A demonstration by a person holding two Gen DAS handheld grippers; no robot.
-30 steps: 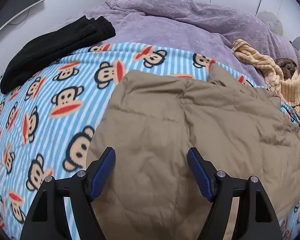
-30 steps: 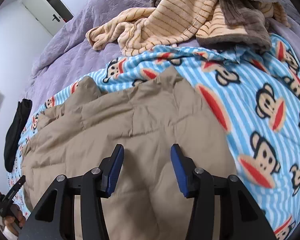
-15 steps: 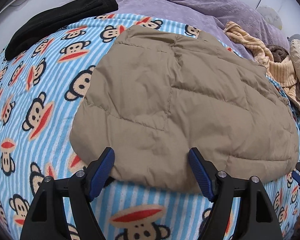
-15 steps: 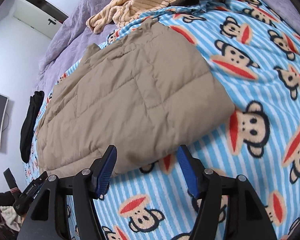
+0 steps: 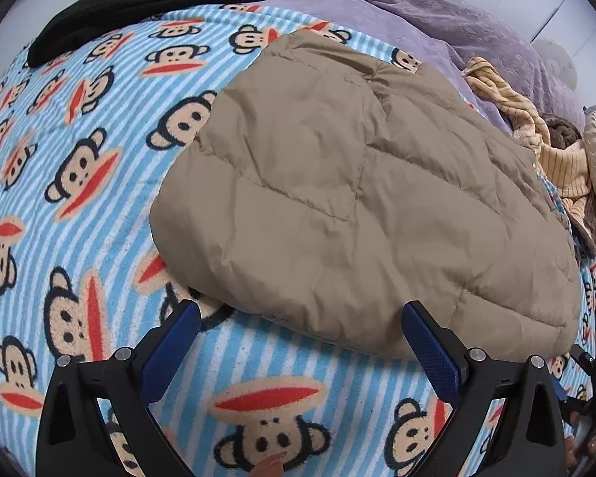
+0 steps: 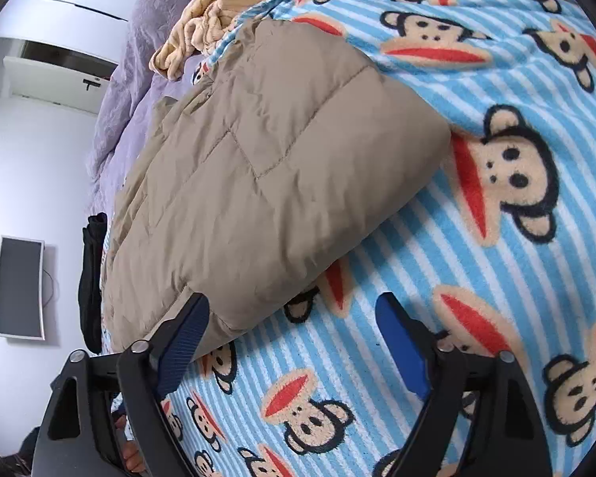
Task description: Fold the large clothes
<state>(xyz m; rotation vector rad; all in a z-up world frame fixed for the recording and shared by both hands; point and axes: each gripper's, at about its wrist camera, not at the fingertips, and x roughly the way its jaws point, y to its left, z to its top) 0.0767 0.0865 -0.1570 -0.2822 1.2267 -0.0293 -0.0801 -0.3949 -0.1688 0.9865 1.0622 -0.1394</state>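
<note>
1. We see the tan quilted padded jacket [image 5: 361,198] folded on the monkey-print striped blanket [image 5: 79,198]; its near edge lies at twelve o'clock.
2. Our left gripper [image 5: 302,342] gapes empty; our right gripper [image 6: 294,338], equally spread, sits at its corner; long axis crosswise.

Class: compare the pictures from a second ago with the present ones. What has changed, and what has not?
Both grippers, left and right, drew back from over the jacket to its near edge, above the blanket. Nothing was gripped or released. The jacket stays folded; the black garment is unmoved.
</note>
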